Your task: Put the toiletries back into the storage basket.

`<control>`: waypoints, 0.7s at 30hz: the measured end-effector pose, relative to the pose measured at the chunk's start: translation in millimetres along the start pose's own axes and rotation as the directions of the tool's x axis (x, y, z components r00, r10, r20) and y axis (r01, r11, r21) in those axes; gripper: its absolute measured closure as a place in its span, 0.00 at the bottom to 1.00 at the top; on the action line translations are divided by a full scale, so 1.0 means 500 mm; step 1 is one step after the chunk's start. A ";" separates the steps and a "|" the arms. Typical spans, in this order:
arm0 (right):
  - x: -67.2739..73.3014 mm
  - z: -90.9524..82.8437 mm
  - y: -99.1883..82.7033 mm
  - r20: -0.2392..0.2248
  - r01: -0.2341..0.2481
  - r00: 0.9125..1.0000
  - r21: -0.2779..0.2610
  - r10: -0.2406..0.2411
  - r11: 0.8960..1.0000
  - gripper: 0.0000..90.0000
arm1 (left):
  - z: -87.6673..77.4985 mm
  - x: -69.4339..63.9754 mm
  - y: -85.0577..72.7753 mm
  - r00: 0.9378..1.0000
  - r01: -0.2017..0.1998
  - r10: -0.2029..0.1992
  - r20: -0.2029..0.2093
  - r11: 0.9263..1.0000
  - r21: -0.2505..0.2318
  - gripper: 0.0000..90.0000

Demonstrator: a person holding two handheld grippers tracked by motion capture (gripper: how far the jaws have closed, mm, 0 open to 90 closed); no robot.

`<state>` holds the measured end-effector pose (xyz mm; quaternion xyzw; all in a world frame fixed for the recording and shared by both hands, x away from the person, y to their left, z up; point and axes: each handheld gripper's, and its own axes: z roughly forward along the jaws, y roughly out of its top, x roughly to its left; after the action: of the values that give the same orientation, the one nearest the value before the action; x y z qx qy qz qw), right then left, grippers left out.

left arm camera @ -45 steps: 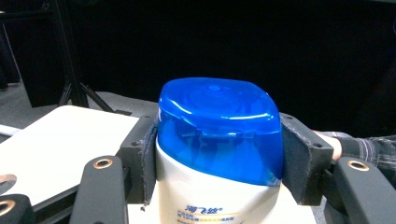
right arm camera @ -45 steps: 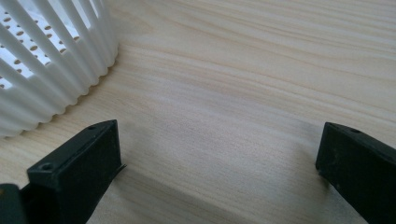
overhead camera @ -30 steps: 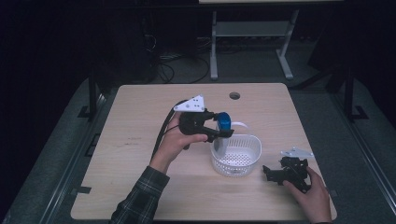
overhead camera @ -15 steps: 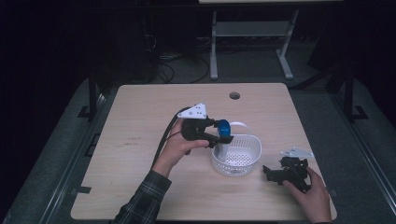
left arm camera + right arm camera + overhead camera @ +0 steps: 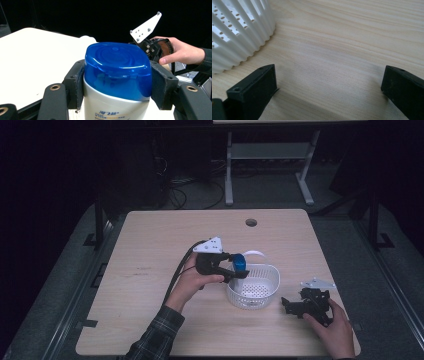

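A white bottle with a blue cap point(image 5: 240, 262) hangs over the far left rim of a white slotted basket point(image 5: 272, 287) in the high view. My left gripper point(image 5: 236, 271) is shut on it. In the left gripper view the bottle point(image 5: 117, 67) stands upright, with a padded jaw pressed against each side of its cap. My right gripper point(image 5: 289, 306) rests on the table to the right of the basket, open. Bare wood lies between its jaws point(image 5: 329, 82), and the basket's ribbed wall point(image 5: 239, 32) is at the upper left.
The wooden table point(image 5: 150, 270) has a round cable hole point(image 5: 251, 222) near its far edge. A metal stand point(image 5: 270, 155) and cables lie on the dark floor beyond. The person's other hand point(image 5: 182, 52) shows behind the bottle.
My left gripper has carried the bottle slightly nearer and lower, toward the basket's rim. The right gripper has stayed where it was.
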<state>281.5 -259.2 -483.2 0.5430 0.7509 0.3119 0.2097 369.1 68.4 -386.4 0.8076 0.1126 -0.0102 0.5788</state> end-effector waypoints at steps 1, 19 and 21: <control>0.000 0.000 0.000 0.000 0.001 1.000 0.000 -0.001 1.000 0.00 | 0.002 -0.001 -0.003 1.000 0.000 0.000 -0.001 1.000 0.002 0.42; 0.000 0.000 0.000 0.000 0.000 1.000 0.000 0.000 1.000 0.00 | -0.002 -0.014 -0.010 1.000 -0.015 0.015 -0.007 1.000 0.004 0.38; 0.000 0.000 0.000 0.000 0.000 1.000 0.000 0.000 1.000 0.00 | -0.006 -0.015 -0.007 1.000 -0.010 0.010 -0.008 1.000 0.000 0.35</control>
<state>281.5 -259.2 -483.1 0.5430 0.7509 0.3120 0.2097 360.5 71.0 -387.6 0.8082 0.1111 -0.0041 0.5784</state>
